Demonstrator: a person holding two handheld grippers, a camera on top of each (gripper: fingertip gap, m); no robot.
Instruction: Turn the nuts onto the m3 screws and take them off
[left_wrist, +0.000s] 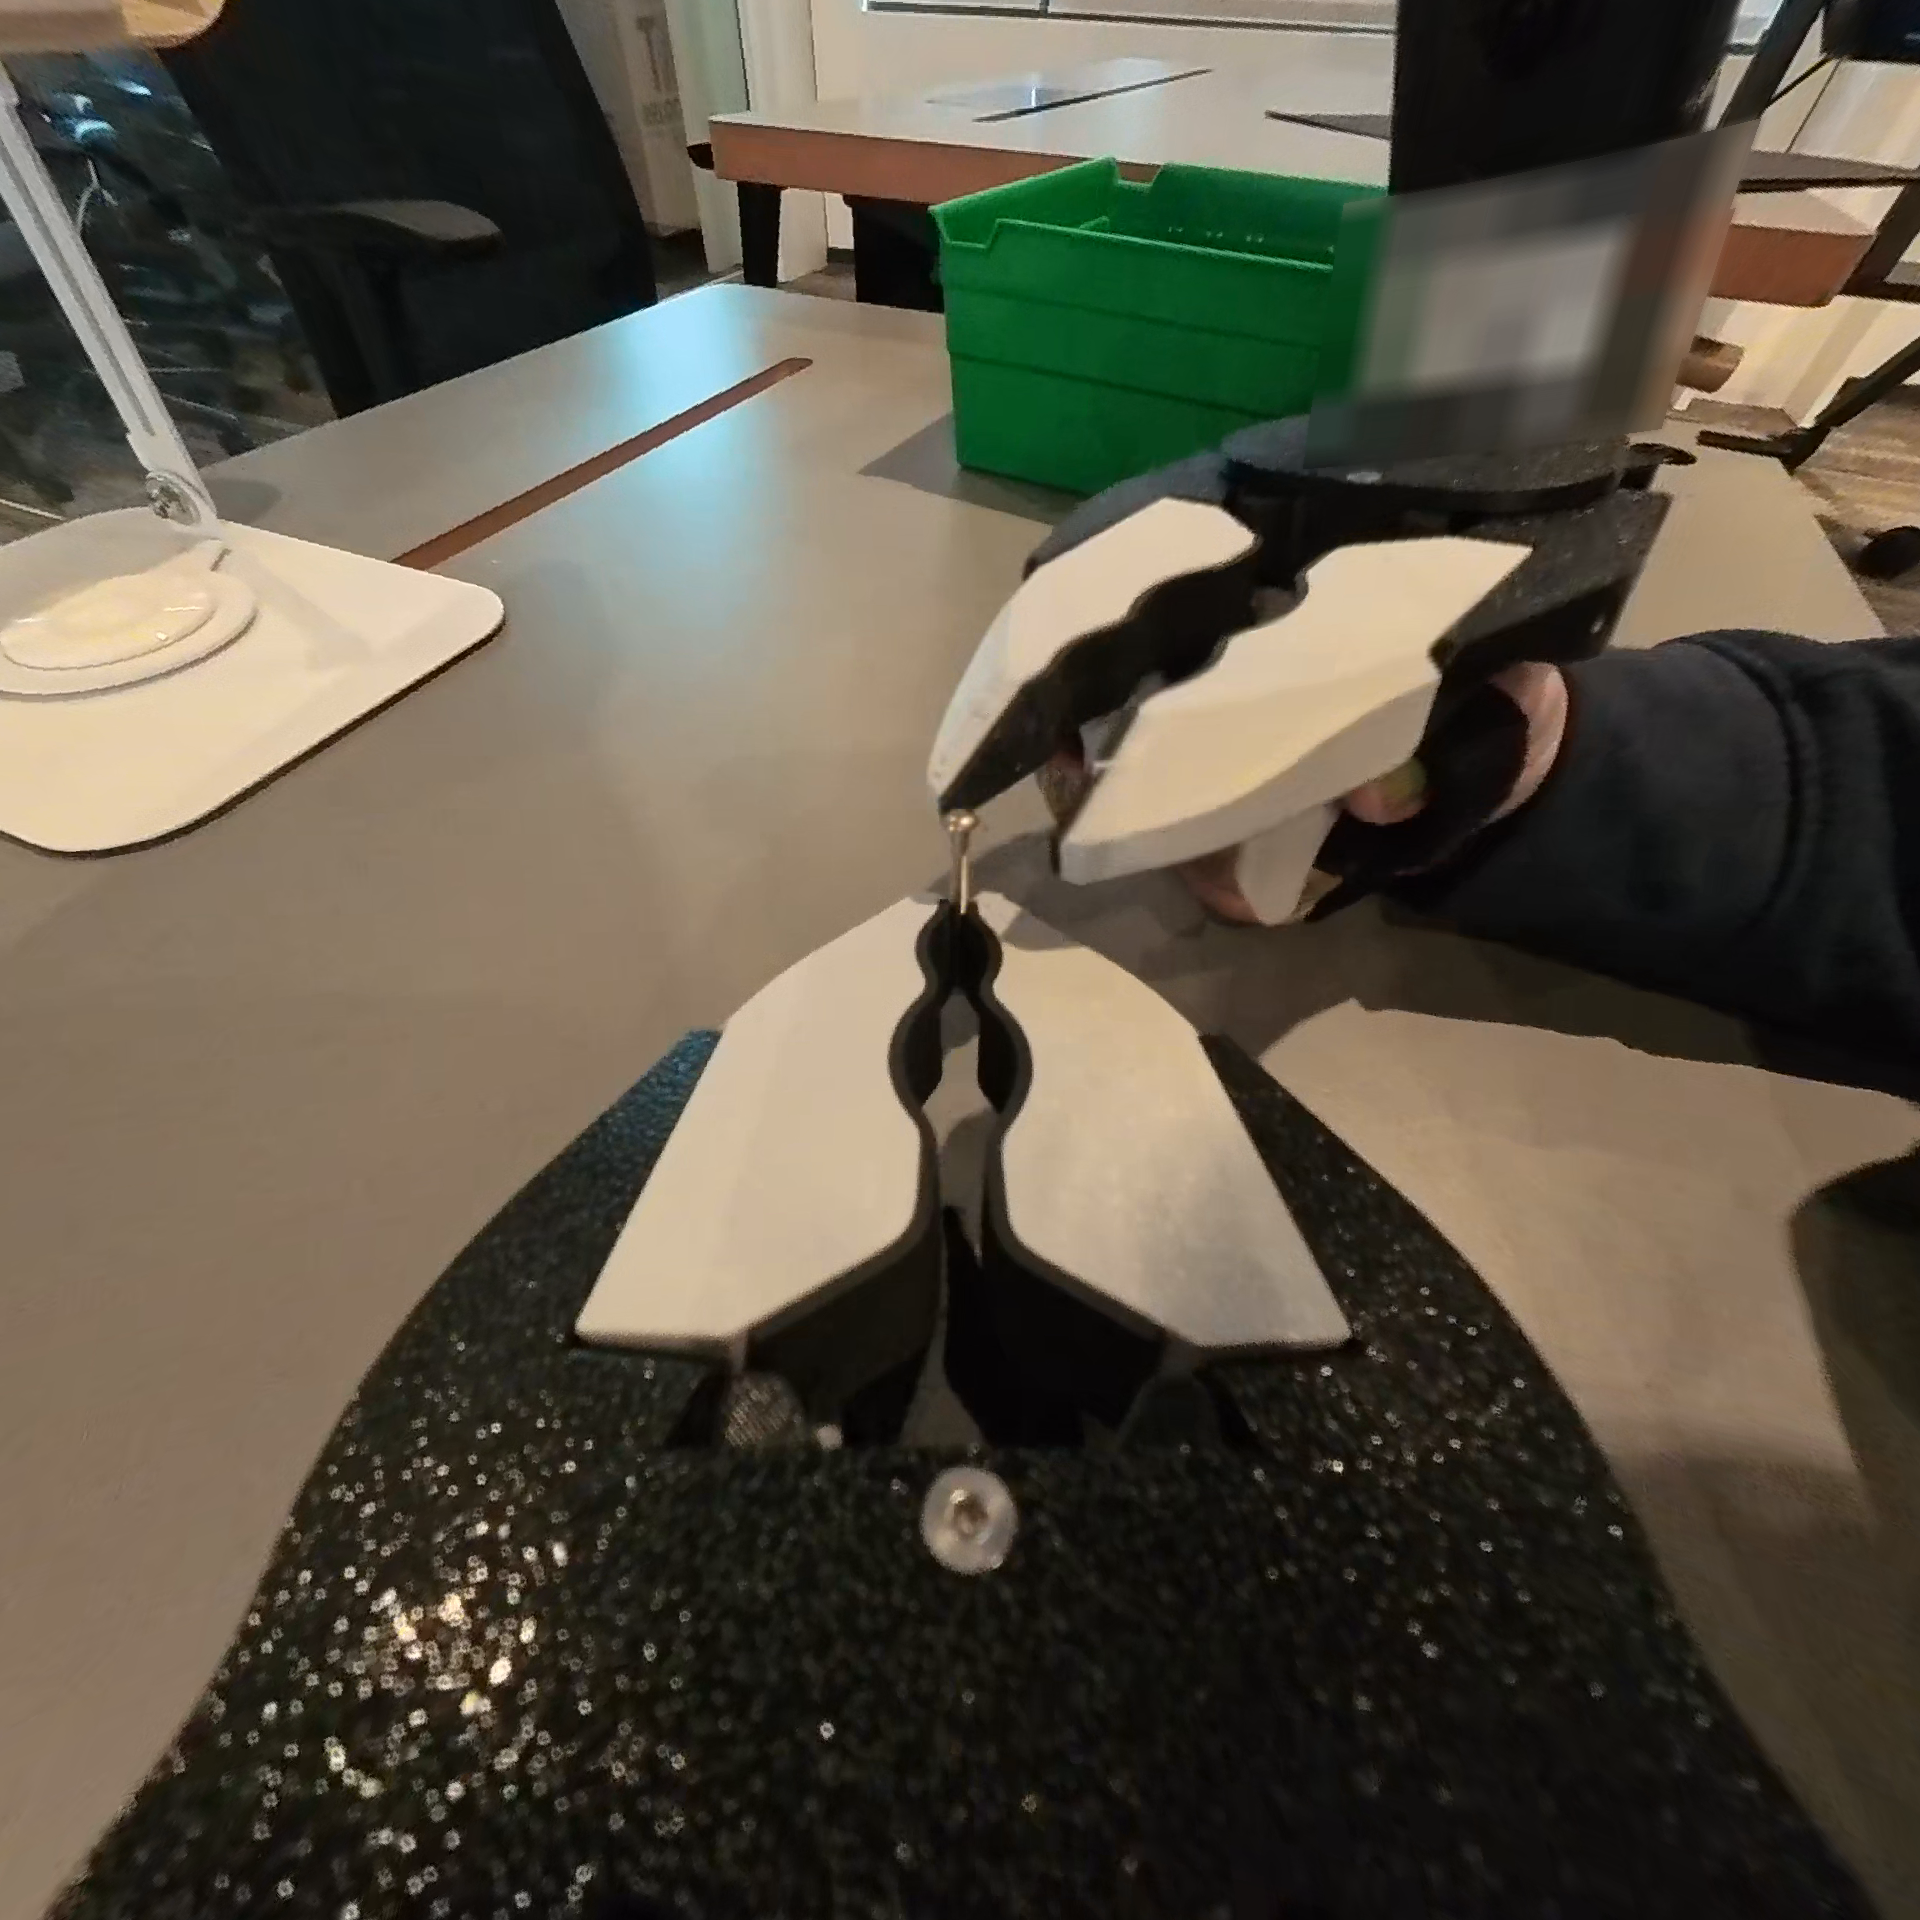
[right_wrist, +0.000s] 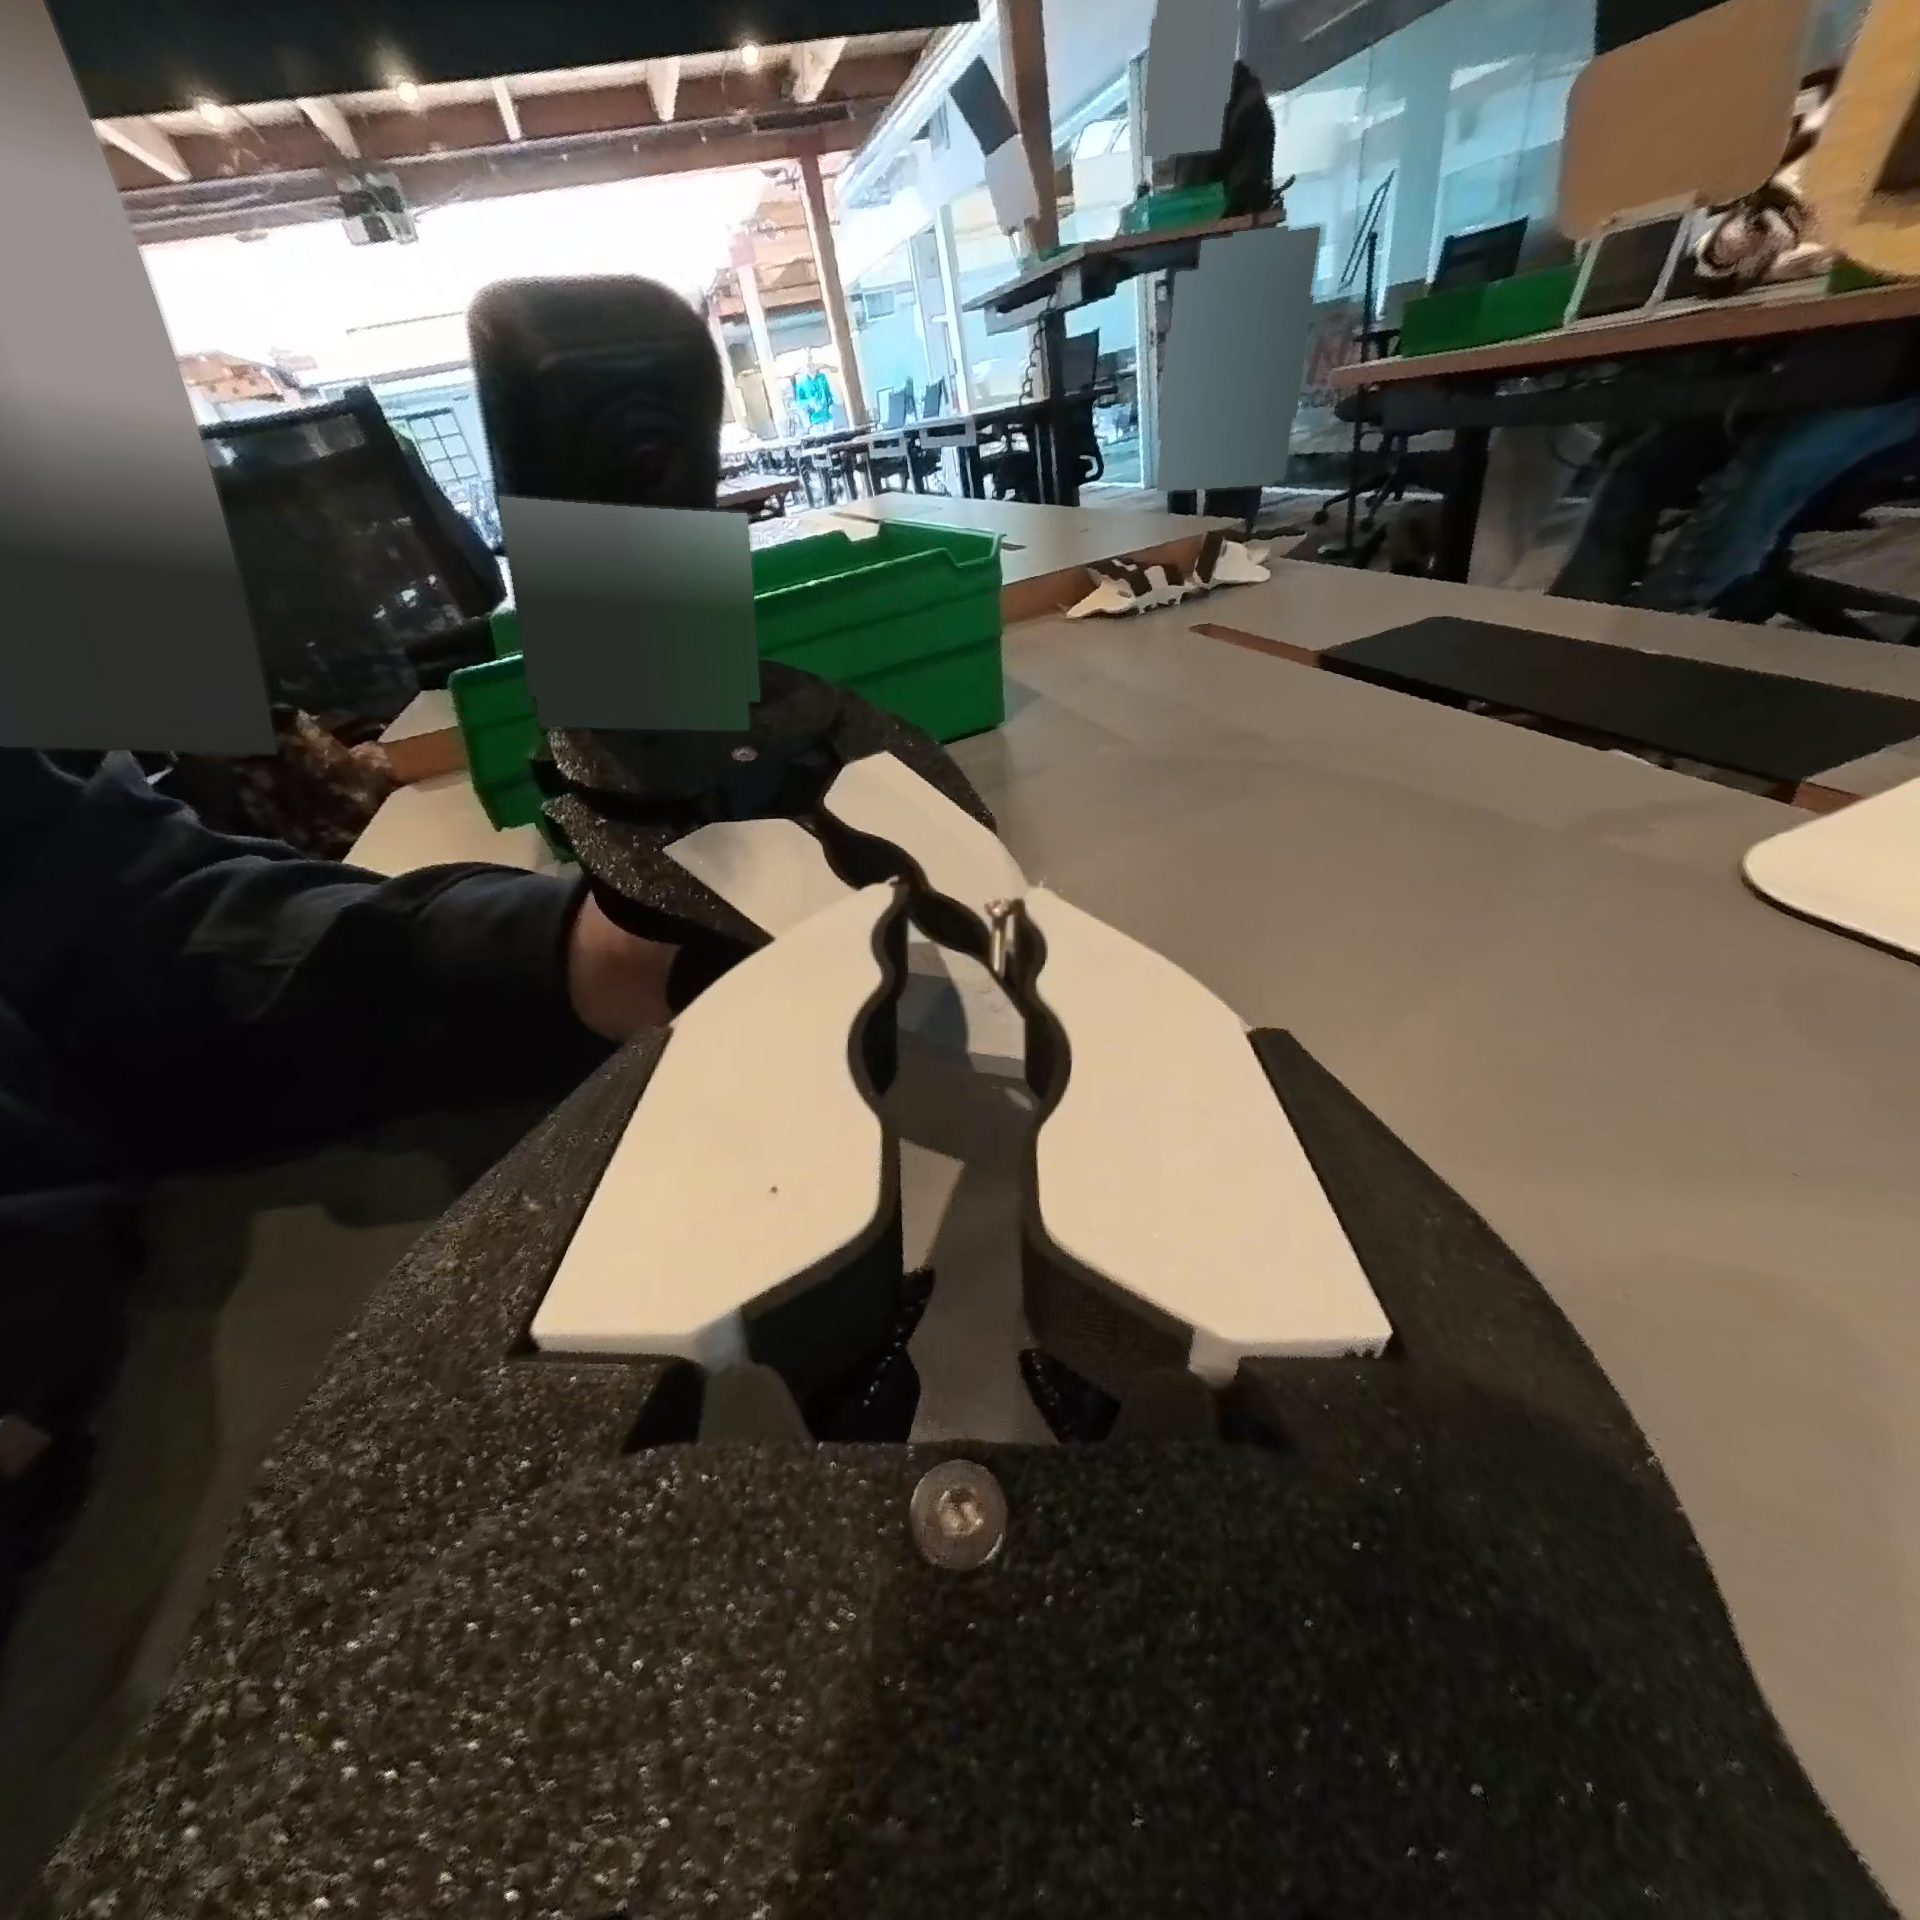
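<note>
My left gripper pinches the lower end of the screw above the grey table, my right gripper stands open beside its head, and any nut is too small to discern.

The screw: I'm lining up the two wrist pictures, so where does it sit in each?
Left wrist view: the screw stands just above centre, its lower end pinched in the left gripper, its top at the right gripper.
Right wrist view: just above centre, beside the right gripper's right-hand finger.
Shared landmark: the green bin.
</note>
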